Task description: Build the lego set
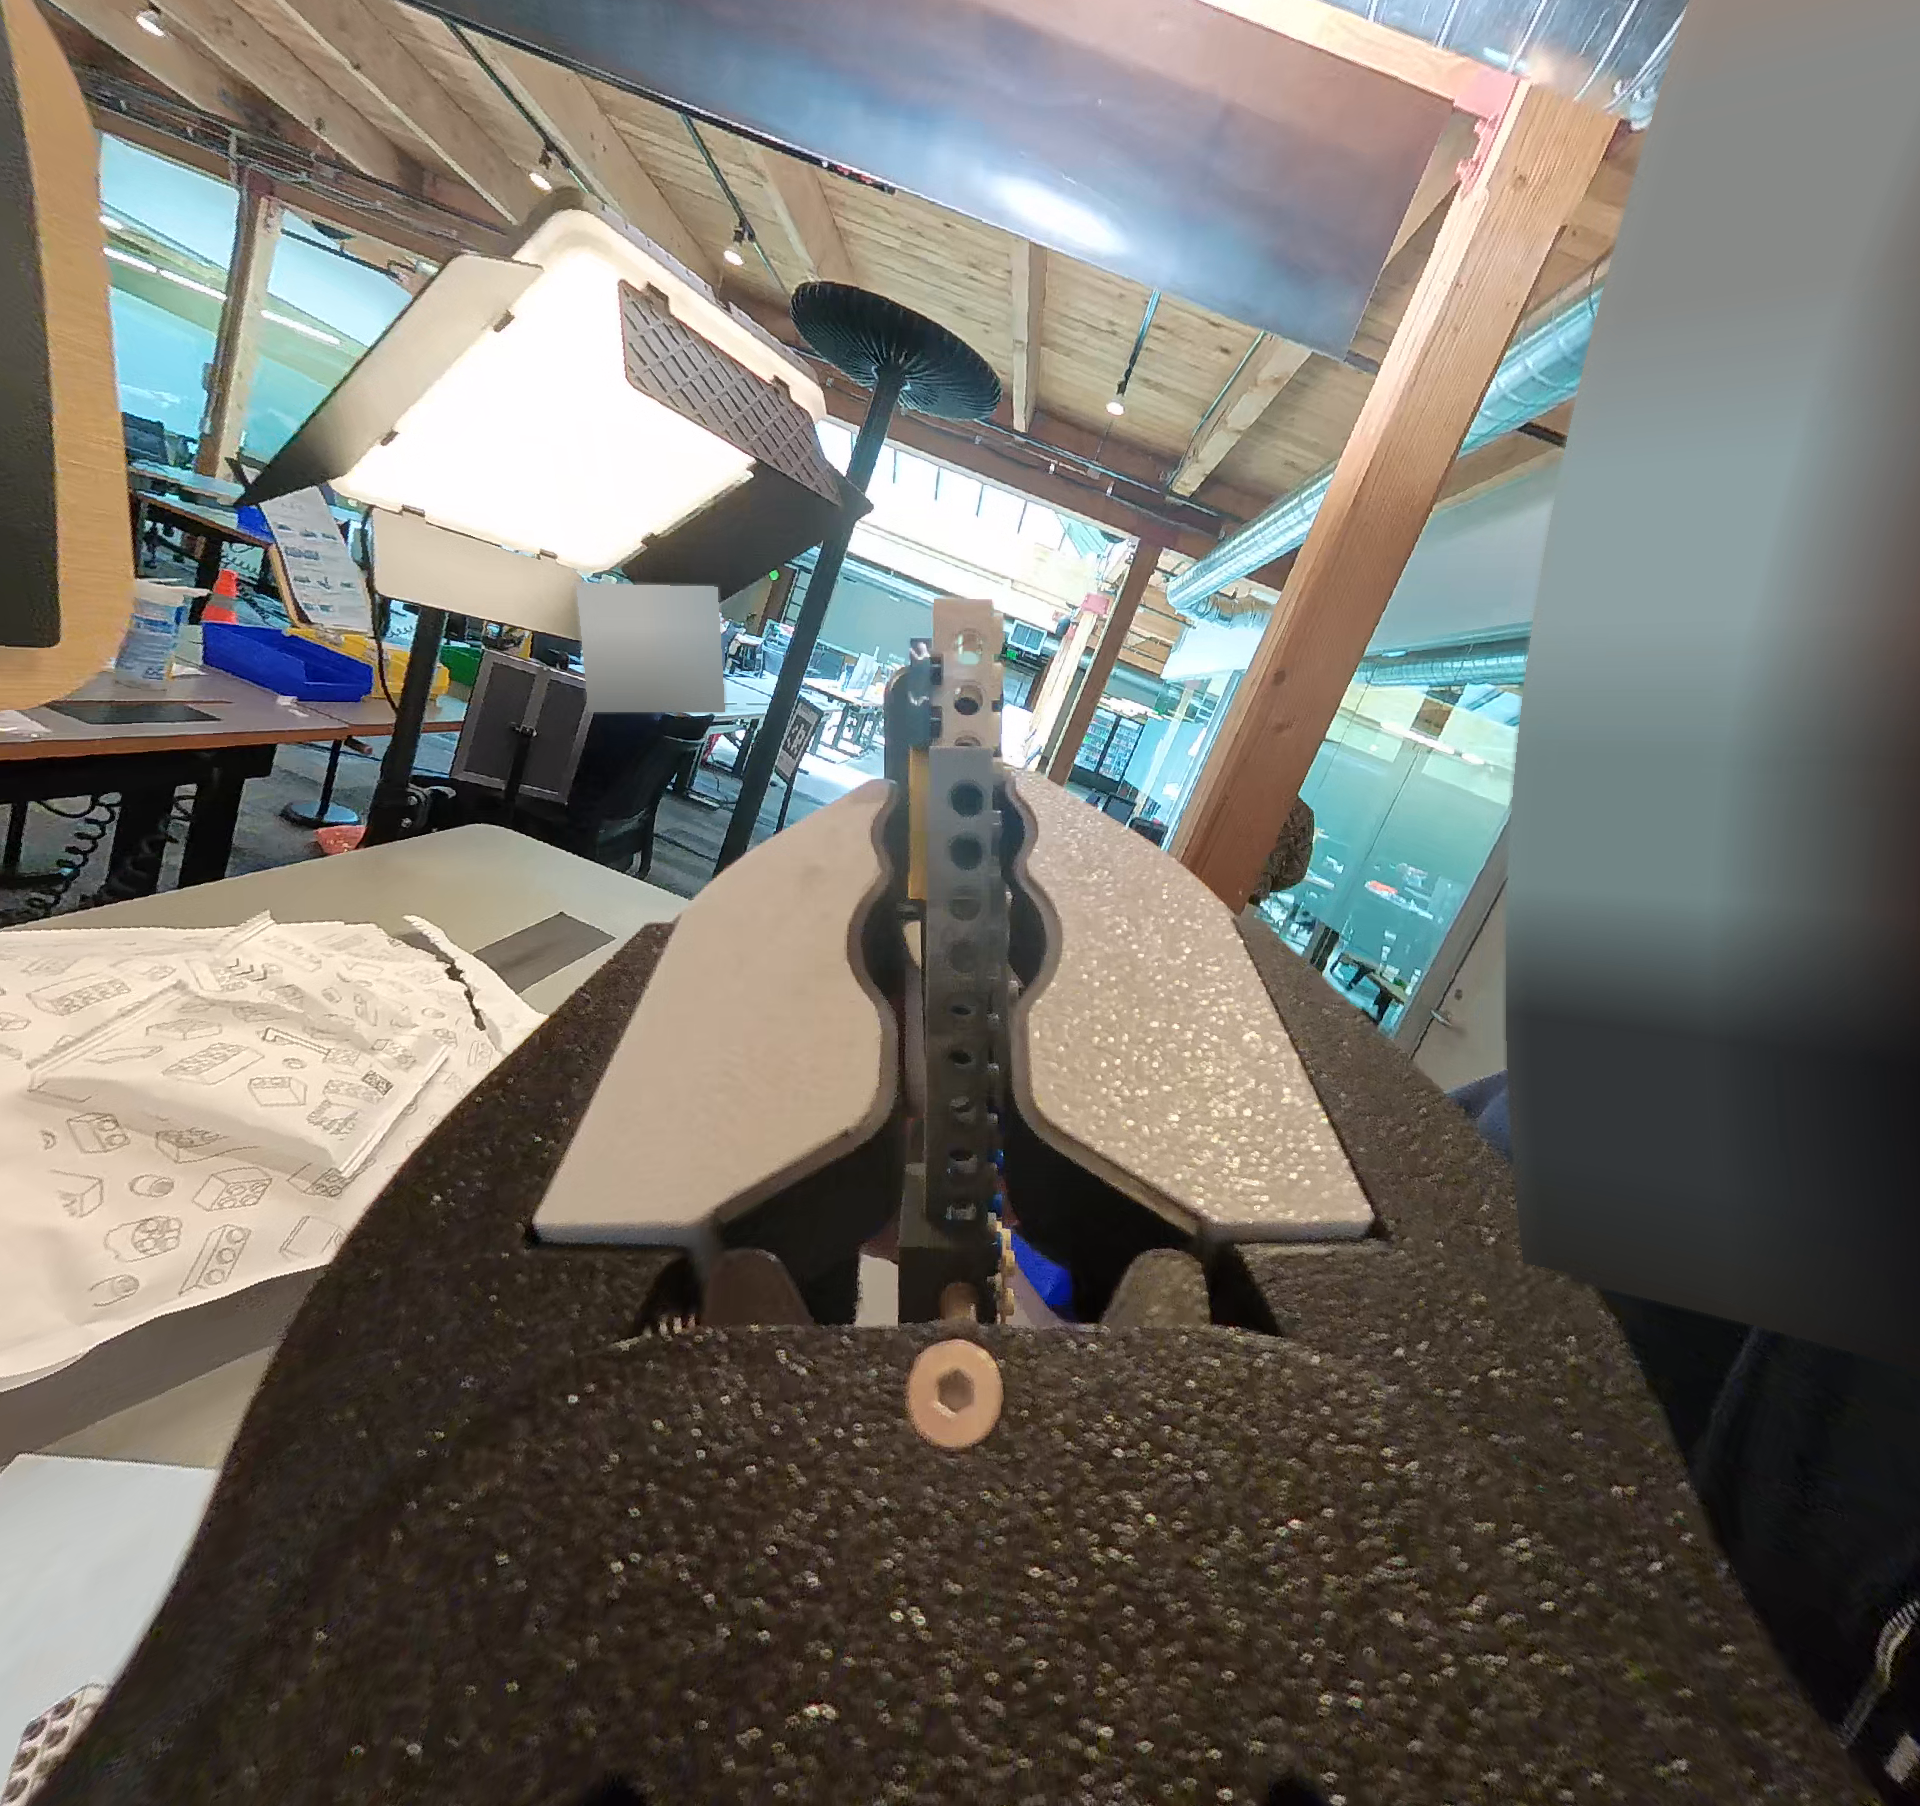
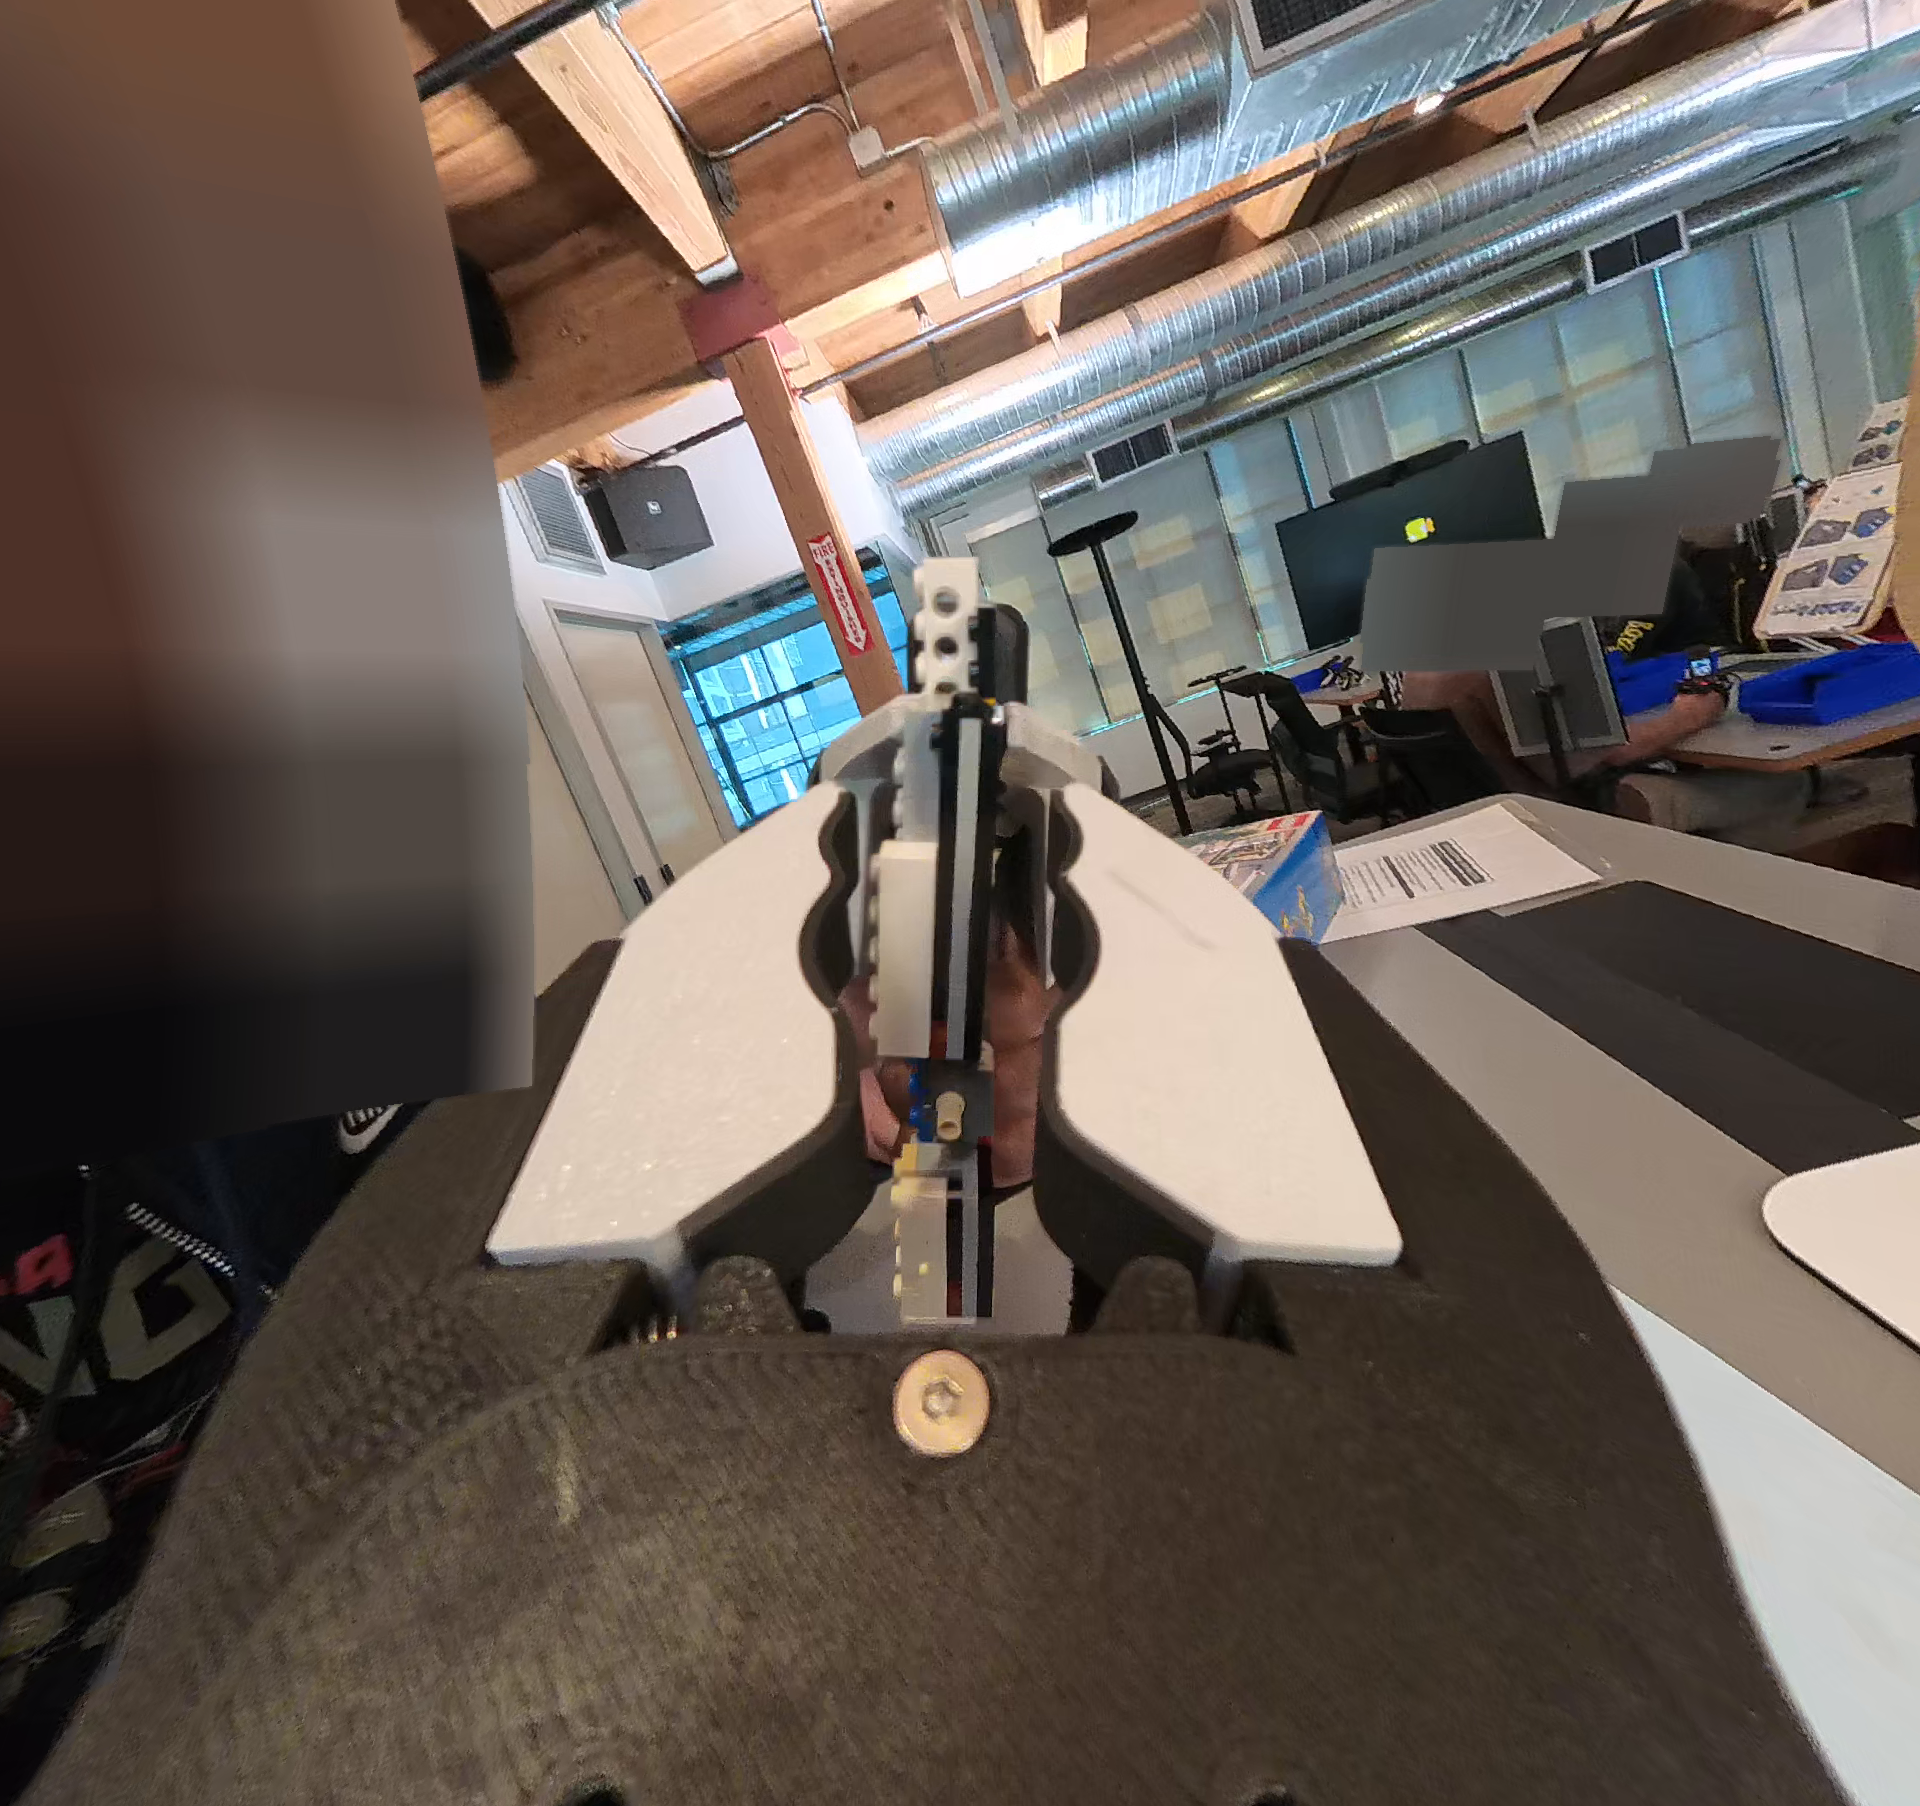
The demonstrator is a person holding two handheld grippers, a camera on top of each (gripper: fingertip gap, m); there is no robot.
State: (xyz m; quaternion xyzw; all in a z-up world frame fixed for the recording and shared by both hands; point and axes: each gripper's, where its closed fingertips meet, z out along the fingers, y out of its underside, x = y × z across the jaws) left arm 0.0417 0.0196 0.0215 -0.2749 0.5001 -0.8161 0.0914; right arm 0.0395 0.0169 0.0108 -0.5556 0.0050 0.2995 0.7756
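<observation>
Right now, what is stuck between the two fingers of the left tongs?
A toy-brick build: a grey beam with holes, a white beam poking out past the fingers. The left wrist view shows both fingers squeezing it.

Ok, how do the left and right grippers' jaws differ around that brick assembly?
Left gripper: jaws narrow, pressing the grey holed beam of the brick assembly. Right gripper: jaws wider, with gaps either side of the assembly. The left faces the beam's holed side; the right faces a thin black-and-white edge. Both tilt upward around the same assembly.
</observation>
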